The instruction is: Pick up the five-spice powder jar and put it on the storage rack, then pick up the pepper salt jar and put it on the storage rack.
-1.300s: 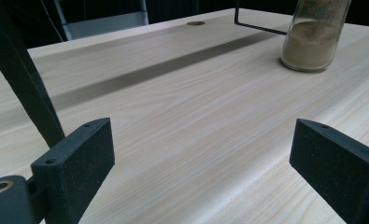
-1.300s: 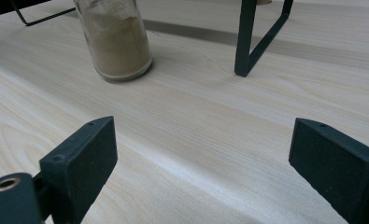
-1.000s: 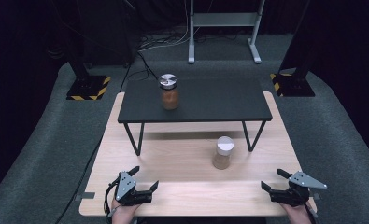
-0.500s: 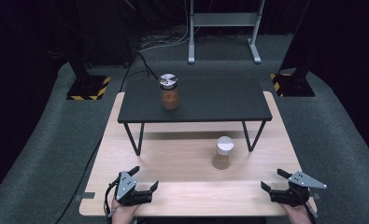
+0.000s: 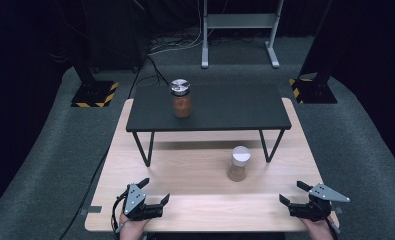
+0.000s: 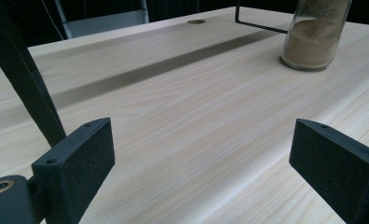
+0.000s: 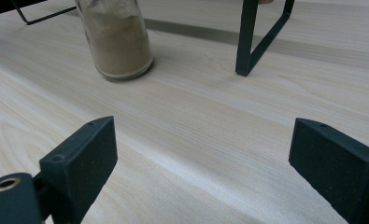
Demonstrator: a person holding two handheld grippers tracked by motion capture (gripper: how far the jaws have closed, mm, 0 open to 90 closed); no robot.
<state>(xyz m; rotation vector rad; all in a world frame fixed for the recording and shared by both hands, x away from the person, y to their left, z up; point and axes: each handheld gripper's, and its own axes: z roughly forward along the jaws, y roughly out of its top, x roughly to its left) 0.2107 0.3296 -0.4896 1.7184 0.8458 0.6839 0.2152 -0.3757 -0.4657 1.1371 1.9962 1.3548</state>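
Room: dark, grey carpet floor (image 5: 45, 150); metal stand frame (image 5: 239, 22) far centre.
Surface: pale wooden table (image 5: 195, 175); black low shelf (image 5: 210, 107) across its far half.
Jars: white-lidded glass jar of tan powder (image 5: 238, 164) near-right of centre, well apart from both grippers; silver-lidded jar of brown powder (image 5: 181, 98) on shelf, left.
Left gripper (image 5: 152, 192): near-left edge, jaws wide, empty.
Right gripper (image 5: 291, 192): near-right edge, jaws wide, empty.

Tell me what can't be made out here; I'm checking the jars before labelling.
- Pale jar: top cut off by the frame edge in the left gripper view; likewise in the right gripper view.
- Brown jar on the black shelf: contents too small to identify in the high view.
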